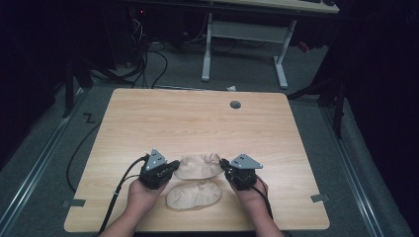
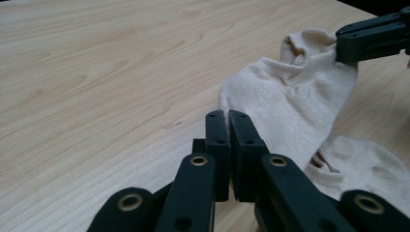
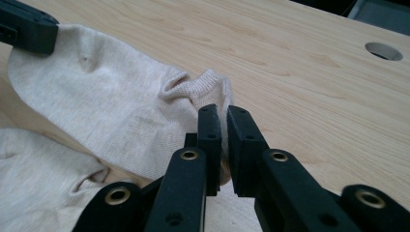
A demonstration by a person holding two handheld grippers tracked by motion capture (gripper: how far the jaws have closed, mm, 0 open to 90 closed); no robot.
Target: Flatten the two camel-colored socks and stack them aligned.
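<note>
Overhead, the table [image 1: 197, 113] carries two beige socks near its six o'clock edge. The upper sock [image 1: 199, 166] stretches between the two grippers; the lower sock [image 1: 193, 195] lies flat just below it, toward six o'clock, between the person's hands. The left gripper [image 1: 174, 167] sits at the upper sock's nine o'clock end, the right gripper [image 1: 226, 165] at its three o'clock end, each held in a hand coming from the bottom edge. A grey grommet [image 1: 235, 104] sits in the tabletop toward twelve o'clock, well apart from the socks.

Next, the left gripper view: the left gripper [image 2: 227, 116] has its jaws pressed together on the edge of the upper sock [image 2: 290, 106], clamping a thin bit of fabric. The sock runs away toward two o'clock, where the right gripper [image 2: 345, 46] pinches its far end beside the cuff opening. The lower sock [image 2: 372, 164] lies at four o'clock, touching the upper one.

Finally, the right gripper view: the right gripper [image 3: 224, 113] has its jaws closed on the cuff of the upper sock [image 3: 111, 106], a narrow gap between them holding the fabric. The sock spreads toward ten o'clock, where the left gripper [image 3: 46, 36] grips its toe end. The lower sock [image 3: 38, 179] lies at eight o'clock, and the grommet [image 3: 383, 50] shows at two o'clock.
</note>
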